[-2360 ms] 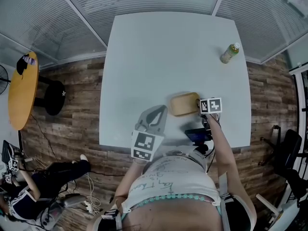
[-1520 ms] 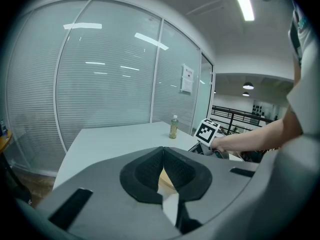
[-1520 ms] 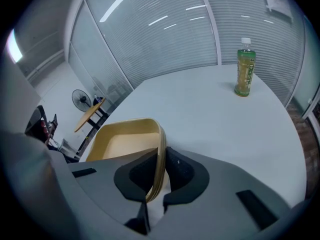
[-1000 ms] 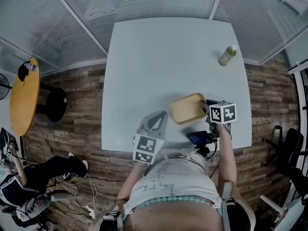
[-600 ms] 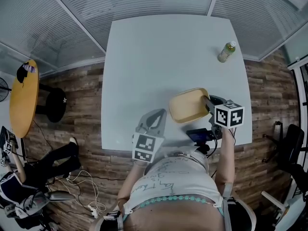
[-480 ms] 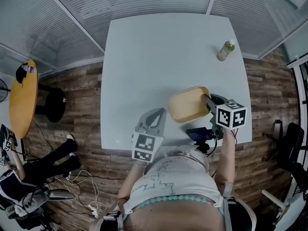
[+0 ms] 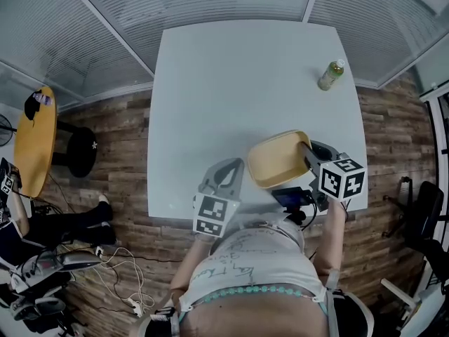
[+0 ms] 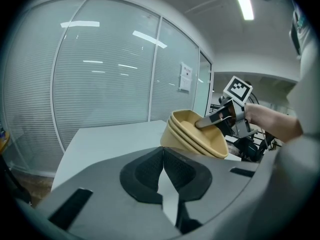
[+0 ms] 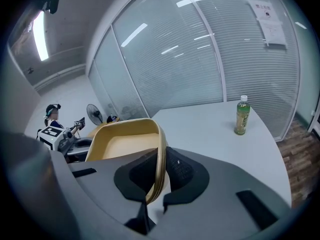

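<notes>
Tan rounded-square bowls [image 7: 275, 161], stacked: smooth, matt with a faint sheen; plastic or moulded fibre, which cannot be told. Pale grey table [image 7: 231, 83]: smooth, matt top. Green drink bottle [image 7: 331, 75]: clear glossy plastic, white cap. Right gripper [image 9: 156, 179] and left gripper [image 8: 163, 176]: grey matt plastic shells, black finely textured pads [image 9: 182, 171]. Floor [image 7: 105, 139]: brown wood-look planks, low sheen.

readable text: none | wall notice [image 9: 270, 20]: too small | bottle label [image 9: 242, 119]: blurred

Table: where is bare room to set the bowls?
The table is bare from its far edge down to the left gripper, left and middle. The bottle stands near the far right corner; the right gripper with the bowls crowds the near right.
</notes>
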Motion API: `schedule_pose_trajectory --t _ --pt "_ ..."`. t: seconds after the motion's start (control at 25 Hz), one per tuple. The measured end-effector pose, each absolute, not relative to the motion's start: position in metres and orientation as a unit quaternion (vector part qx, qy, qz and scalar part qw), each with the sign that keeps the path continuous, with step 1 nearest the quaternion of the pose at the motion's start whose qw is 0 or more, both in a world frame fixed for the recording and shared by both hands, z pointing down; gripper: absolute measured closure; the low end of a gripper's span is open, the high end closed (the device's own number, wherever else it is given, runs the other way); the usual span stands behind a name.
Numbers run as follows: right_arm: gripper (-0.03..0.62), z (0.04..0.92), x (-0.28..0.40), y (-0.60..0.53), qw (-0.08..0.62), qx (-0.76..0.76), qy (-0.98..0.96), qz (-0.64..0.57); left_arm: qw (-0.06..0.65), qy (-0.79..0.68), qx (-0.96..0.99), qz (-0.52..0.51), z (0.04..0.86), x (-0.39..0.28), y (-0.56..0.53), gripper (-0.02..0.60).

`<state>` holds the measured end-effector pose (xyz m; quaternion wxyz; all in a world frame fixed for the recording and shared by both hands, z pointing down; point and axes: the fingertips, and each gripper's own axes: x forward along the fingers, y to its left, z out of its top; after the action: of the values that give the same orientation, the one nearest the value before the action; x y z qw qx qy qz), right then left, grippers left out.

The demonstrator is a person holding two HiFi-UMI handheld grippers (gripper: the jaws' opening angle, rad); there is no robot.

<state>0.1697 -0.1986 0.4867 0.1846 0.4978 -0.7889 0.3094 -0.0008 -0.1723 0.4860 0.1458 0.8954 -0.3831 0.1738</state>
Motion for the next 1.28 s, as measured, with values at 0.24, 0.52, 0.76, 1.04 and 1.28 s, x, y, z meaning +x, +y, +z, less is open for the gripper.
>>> schedule_pose_trajectory --t 0.24,0.52,0.76,1.04,1.28 --pt "0.577 0.4902 0.1673 -0.1998 0.193 0.493 -0.790 0.310 0.145 -0.380 0.896 0.177 0.4866 -0.0003 -0.1735 0.578" --pt "0.577 0.4896 0.1662 -0.1916 0.192 0.488 -0.793 0.309 0.146 -0.381 0.895 0.181 0.4891 -0.0005 -0.1656 0.578" --pt "0.577 0.4890 0.1671 -0.1943 0.195 0.491 -0.793 0.303 0.145 -0.380 0.895 0.181 0.4885 -0.0009 -0.1683 0.578" --pt "0.577 0.4891 0.1684 -0.1938 0.198 0.489 -0.793 0.303 0.145 -0.379 0.895 0.185 0.4882 0.0005 -0.1676 0.578" --pt "0.577 0.4917 0.1704 -0.1927 0.203 0.490 -0.792 0.301 0.147 -0.376 0.896 0.184 0.4896 0.0024 -0.1656 0.578"
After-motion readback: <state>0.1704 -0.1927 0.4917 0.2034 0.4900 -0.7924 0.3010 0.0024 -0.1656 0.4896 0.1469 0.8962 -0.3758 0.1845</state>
